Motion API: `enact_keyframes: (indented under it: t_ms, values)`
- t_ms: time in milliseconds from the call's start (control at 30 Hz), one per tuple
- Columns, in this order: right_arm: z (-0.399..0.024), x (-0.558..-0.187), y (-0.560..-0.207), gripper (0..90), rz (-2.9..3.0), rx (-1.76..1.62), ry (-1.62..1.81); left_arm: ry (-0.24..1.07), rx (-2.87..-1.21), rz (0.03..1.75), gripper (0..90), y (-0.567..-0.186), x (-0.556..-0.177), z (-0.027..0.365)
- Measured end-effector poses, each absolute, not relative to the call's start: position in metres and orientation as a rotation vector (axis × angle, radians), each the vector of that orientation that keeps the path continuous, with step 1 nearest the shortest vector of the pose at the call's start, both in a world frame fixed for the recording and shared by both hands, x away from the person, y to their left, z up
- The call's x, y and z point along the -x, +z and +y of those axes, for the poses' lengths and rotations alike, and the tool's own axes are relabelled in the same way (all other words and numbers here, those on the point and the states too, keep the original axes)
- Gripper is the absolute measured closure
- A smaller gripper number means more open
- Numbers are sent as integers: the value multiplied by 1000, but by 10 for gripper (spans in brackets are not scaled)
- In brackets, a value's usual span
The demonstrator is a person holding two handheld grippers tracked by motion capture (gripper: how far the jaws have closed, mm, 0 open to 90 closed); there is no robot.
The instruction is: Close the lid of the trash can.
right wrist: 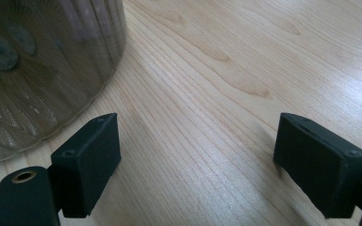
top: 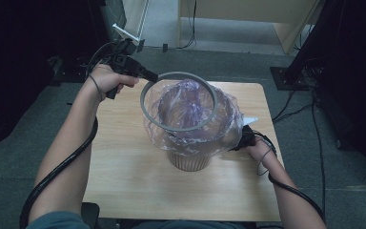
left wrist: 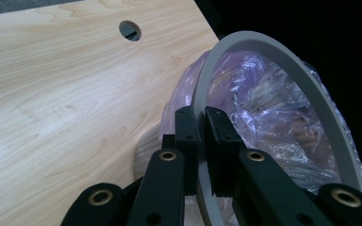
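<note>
A ribbed beige bin [top: 188,162] stands mid-table with a translucent purple bag [top: 228,119] draped over its rim. Over the bin's mouth a grey ring [top: 145,107] hangs tilted, and my left gripper [top: 150,76] is shut on its far left edge. In the left gripper view the jaws [left wrist: 200,117] pinch the ring [left wrist: 320,103], with the bag [left wrist: 264,108] seen through it. My right gripper [top: 240,143] sits low at the bin's right side, partly hidden by the bag. In the right gripper view its jaws [right wrist: 198,146] stand open over bare wood, the bin [right wrist: 42,61] at the left.
The wooden table [top: 124,176] has free room on all sides of the bin; a round cable hole [left wrist: 130,30] shows in the tabletop in the left gripper view. Black stands and cables [top: 295,100] lie on the grey floor beyond the table's right edge.
</note>
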State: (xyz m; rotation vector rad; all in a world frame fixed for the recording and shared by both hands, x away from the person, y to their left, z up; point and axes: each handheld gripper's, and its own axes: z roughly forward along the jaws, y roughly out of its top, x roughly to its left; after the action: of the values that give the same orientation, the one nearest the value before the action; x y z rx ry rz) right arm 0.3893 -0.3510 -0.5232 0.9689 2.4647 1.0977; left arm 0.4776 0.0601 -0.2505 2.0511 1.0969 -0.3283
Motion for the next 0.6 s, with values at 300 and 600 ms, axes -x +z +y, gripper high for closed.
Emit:
enact_keyframes:
  t_ms: [300, 600]
  values:
    - [-351, -389, -523, 150, 2464, -969, 1098, -338, -2063, 1077, 846, -252, -476, 53]
    - [-351, -389, -523, 148, 2467, -966, 1098, -350, -2074, 1064, 846, -252, -476, 46]
